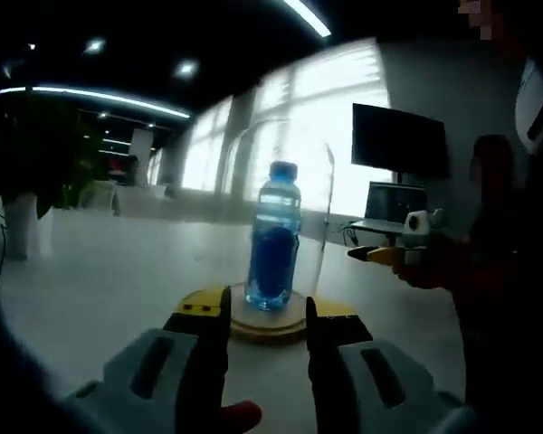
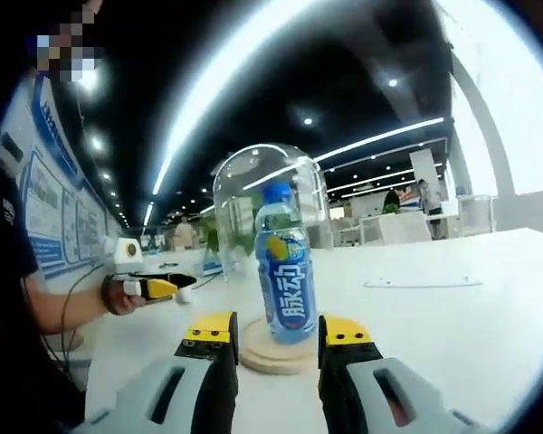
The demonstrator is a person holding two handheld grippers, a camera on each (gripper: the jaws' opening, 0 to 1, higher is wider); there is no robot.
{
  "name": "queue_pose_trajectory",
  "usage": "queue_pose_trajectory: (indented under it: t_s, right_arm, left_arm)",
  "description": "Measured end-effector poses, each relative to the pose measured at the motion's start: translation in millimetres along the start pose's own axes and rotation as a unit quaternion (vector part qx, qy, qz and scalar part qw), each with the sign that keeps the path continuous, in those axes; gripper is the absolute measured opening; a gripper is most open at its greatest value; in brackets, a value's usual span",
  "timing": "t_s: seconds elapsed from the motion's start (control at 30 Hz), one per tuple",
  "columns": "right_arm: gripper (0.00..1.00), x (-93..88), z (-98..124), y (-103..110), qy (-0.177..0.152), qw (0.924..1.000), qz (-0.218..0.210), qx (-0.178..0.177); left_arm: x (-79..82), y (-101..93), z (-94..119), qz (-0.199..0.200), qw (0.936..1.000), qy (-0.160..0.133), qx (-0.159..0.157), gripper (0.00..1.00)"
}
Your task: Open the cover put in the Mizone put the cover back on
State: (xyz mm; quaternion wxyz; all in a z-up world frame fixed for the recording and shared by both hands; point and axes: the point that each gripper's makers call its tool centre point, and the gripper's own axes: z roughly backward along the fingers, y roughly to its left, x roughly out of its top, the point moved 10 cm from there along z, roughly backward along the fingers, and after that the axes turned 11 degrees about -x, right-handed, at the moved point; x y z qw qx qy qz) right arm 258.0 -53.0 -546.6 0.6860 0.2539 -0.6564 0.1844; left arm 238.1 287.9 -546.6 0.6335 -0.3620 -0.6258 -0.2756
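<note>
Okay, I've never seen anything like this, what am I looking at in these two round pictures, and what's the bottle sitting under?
A person holds a two-jaw gripper in each hand, each carrying a fisheye camera. The left gripper view looks along the left gripper; the right gripper view looks along the right gripper. Both stand open, holding nothing. On the white table a blue Mizone bottle stands on a round wooden base under a clear glass dome cover. Each view also catches the other gripper at its side.

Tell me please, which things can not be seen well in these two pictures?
- Bottle label: left gripper view, dark against bright windows.
- Wooden base front: right gripper view, hidden by the jaws.
- Glass cover lower rim: both views, too faint.
- Paper on table: too small to read.
</note>
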Motion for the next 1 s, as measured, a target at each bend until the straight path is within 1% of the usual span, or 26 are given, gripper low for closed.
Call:
queue_pose_trajectory:
  t_s: [0.07, 0.13, 0.17, 0.27, 0.33, 0.43, 0.53, 0.6, 0.67, 0.73, 0.83, 0.93, 1.0]
  right_arm:
    - [0.27, -4.6, 7, 4, 0.005, 1.0, 0.008, 0.002]
    - [0.27, -9.2, 12, 7, 0.008, 0.9999, 0.01, 0.003]
    - [0.27, -10.9, 15, 8, 0.008, 0.9997, 0.021, -0.001]
    - [0.27, -14.8, 22, 11, 0.005, 0.9998, 0.013, -0.013]
    - [0.27, -15.1, 25, 13, -0.002, 0.9999, 0.004, -0.012]
    - [0.27, -16.9, 30, 18, -0.006, 0.9998, 0.01, -0.013]
    - [0.27, -20.3, 32, 21, 0.004, 0.9999, 0.013, -0.01]
    - [0.27, -22.4, 35, 25, 0.008, 0.9996, 0.023, -0.012]
    - [0.26, -22.9, 37, 27, 0.012, 0.9995, 0.028, -0.01]
    - [0.26, -24.0, 38, 30, 0.014, 0.9991, 0.037, -0.011]
    - [0.26, -27.9, 38, 31, 0.02, 0.9985, 0.047, -0.019]
    - [0.26, -32.1, 37, 29, 0.027, 0.9985, 0.042, -0.023]
    - [0.26, -32.6, 36, 28, 0.028, 0.9986, 0.038, -0.024]
  left_arm:
    - [-6.6, -4.0, 4, -0.014, 0.9997, 0.019, 0.004, 0.24]
    - [-10.9, -7.4, 7, -0.015, 0.9995, 0.027, 0.009, 0.24]
    - [-12.0, -8.5, 9, -0.016, 0.9993, 0.031, 0.012, 0.24]
    - [-15.1, -14.3, 15, -0.018, 0.9993, 0.028, 0.018, 0.24]
    - [-16.4, -19.0, 19, -0.019, 0.9994, 0.022, 0.02, 0.24]
    - [-18.6, -24.9, 22, -0.015, 0.9995, 0.019, 0.019, 0.24]
    - [-22.3, -29.7, 24, -0.027, 0.9987, 0.034, 0.025, 0.24]
    - [-24.5, -30.6, 27, -0.027, 0.9984, 0.039, 0.03, 0.24]
    - [-26.1, -28.6, 30, -0.013, 0.9985, 0.036, 0.04, 0.24]
    - [-28.5, -27.6, 32, -0.011, 0.9985, 0.035, 0.041, 0.23]
    - [-35.7, -26.2, 33, -0.013, 0.9976, 0.042, 0.054, 0.23]
    - [-40.3, -24.8, 34, -0.006, 0.9968, 0.043, 0.067, 0.23]
    - [-39.4, -25.8, 34, -0.009, 0.9967, 0.041, 0.07, 0.23]
